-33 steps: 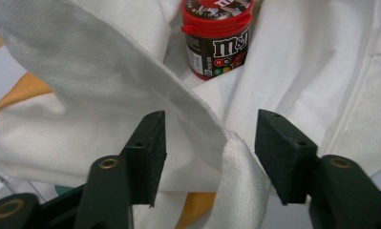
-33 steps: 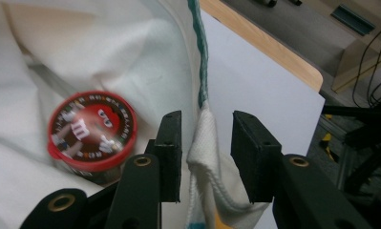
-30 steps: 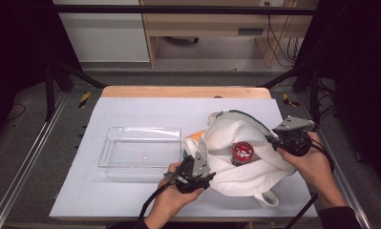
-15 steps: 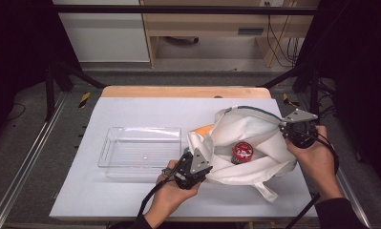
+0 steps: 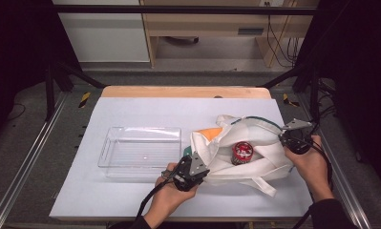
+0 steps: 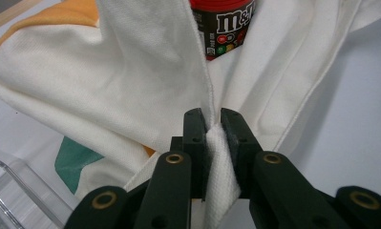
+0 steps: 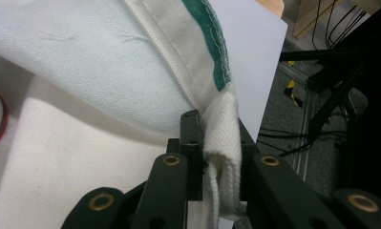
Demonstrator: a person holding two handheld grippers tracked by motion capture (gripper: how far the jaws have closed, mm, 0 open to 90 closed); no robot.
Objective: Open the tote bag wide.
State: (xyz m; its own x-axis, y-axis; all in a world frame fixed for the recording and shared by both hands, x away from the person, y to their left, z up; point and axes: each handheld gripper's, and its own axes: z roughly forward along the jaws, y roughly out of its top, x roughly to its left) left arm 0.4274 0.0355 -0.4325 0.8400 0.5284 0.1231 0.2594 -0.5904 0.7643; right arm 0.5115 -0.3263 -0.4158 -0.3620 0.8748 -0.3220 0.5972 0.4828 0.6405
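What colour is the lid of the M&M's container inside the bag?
Red lid, clearest in the high view.

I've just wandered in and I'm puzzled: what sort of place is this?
Probably a lab bench for recording handling tasks. A metal frame rings the white table, cables hang behind, and a person pinches a cloth bag with the left gripper and right gripper.

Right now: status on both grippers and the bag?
Left gripper and right gripper both shut on bag edges, mouth held open. Red-lidded tub inside. Clear tray left of bag, nothing blocking.
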